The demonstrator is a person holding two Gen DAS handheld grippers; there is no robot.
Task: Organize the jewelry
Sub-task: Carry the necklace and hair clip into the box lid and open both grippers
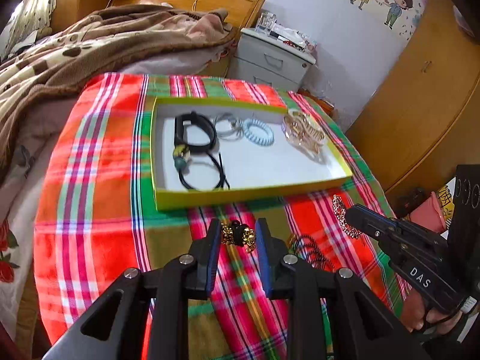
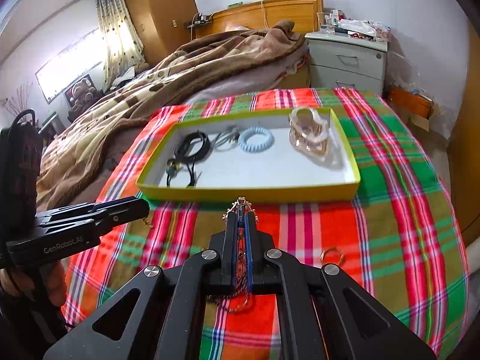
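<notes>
A yellow-green tray (image 1: 249,193) (image 2: 249,193) sits on the plaid cloth, holding black cords (image 1: 195,138), a blue coil band (image 1: 258,132) (image 2: 256,142) and gold bangles (image 1: 304,132) (image 2: 309,135). My left gripper (image 1: 238,235) is open around a black-and-gold beaded piece (image 1: 238,235) lying on the cloth just before the tray. My right gripper (image 2: 240,216) (image 1: 354,213) is shut on a gold chain (image 1: 343,216) (image 2: 240,204), held above the cloth near the tray's front edge; the chain dangles from both ends of the fingers.
A dark beaded necklace (image 1: 312,252) and a gold ring (image 2: 331,255) lie on the cloth. A bed with a brown blanket (image 2: 150,90) is to the left, a white nightstand (image 2: 348,60) behind, wooden wardrobe (image 1: 420,105) to the right.
</notes>
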